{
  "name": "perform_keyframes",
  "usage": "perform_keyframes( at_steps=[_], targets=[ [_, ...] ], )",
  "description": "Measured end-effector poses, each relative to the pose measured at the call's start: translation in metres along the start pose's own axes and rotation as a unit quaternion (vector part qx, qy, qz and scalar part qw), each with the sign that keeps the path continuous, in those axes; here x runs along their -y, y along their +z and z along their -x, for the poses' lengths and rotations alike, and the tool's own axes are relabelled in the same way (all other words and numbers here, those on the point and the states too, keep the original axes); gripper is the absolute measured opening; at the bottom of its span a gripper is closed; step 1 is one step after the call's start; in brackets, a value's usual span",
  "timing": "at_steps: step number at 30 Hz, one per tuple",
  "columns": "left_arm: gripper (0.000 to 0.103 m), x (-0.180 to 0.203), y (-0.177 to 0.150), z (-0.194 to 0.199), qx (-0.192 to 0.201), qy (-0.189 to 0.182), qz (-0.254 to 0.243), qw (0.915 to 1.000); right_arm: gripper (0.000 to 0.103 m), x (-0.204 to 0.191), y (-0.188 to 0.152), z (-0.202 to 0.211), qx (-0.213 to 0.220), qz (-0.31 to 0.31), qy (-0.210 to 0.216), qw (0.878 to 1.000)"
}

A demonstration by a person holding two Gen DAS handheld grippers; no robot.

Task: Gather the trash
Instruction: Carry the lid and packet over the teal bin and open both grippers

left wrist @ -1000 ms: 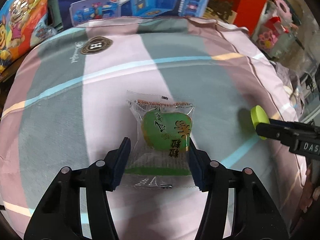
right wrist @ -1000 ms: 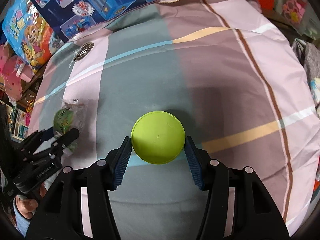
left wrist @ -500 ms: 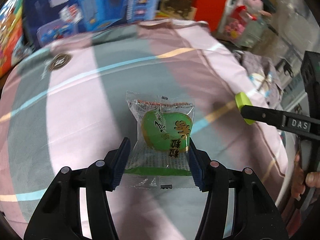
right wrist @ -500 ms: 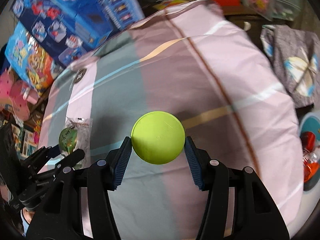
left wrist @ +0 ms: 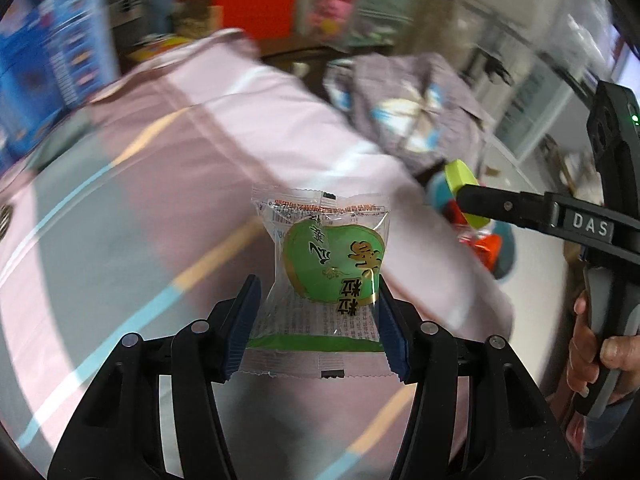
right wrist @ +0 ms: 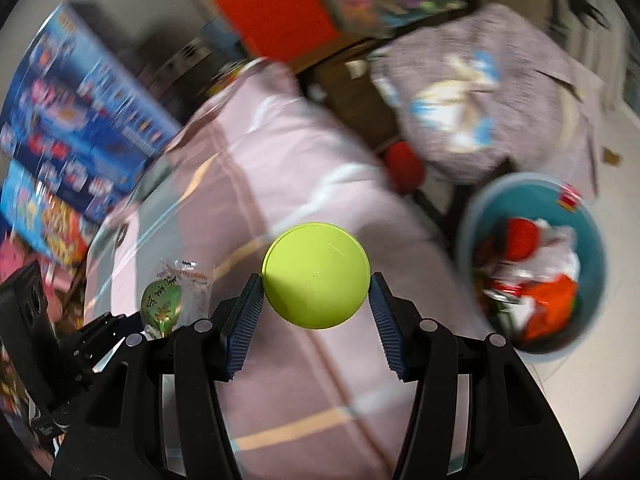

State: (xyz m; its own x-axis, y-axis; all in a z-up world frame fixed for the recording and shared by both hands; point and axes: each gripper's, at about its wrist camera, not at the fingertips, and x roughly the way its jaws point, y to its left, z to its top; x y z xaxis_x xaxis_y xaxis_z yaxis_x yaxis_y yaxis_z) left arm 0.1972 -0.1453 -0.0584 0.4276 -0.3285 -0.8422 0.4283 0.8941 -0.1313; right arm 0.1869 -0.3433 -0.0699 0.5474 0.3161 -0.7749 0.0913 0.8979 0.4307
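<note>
Grippers in both hands have swung away from the middle of the striped bed (left wrist: 168, 184) towards its far edge, each with its load clamped as a second ago. Left gripper (left wrist: 320, 316) has its jaws partly closed on a clear snack packet (left wrist: 324, 268) printed with a green heart, pads pressing its two sides, the packet held clear above the bedcover. Right gripper (right wrist: 316, 308) grips a lime-green round lid (right wrist: 316, 274) by its rim, jaws about half open around it. New in the right wrist view since the earlier frame is a teal bin (right wrist: 596, 256) on the floor beside the bed, already holding red and white wrappers. Surroundings are blurred.
</note>
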Motion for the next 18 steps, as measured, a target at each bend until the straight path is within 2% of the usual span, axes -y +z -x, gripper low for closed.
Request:
perform_keyframes(
  at_steps=[7, 18],
  targets=[
    [0.057, 0.074, 0.023, -0.036, -0.024, -0.03, -0.054, 0.9978, 0.052, 0.092, 0.005, 0.033, 0.025, -0.07, -0.024, 0.997],
    [0.057, 0.139, 0.043, -0.066, -0.049, -0.045, -0.096, 0.9931, 0.052, 0.178, 0.006, 0.064, 0.048, -0.141, -0.04, 0.988]
  ],
)
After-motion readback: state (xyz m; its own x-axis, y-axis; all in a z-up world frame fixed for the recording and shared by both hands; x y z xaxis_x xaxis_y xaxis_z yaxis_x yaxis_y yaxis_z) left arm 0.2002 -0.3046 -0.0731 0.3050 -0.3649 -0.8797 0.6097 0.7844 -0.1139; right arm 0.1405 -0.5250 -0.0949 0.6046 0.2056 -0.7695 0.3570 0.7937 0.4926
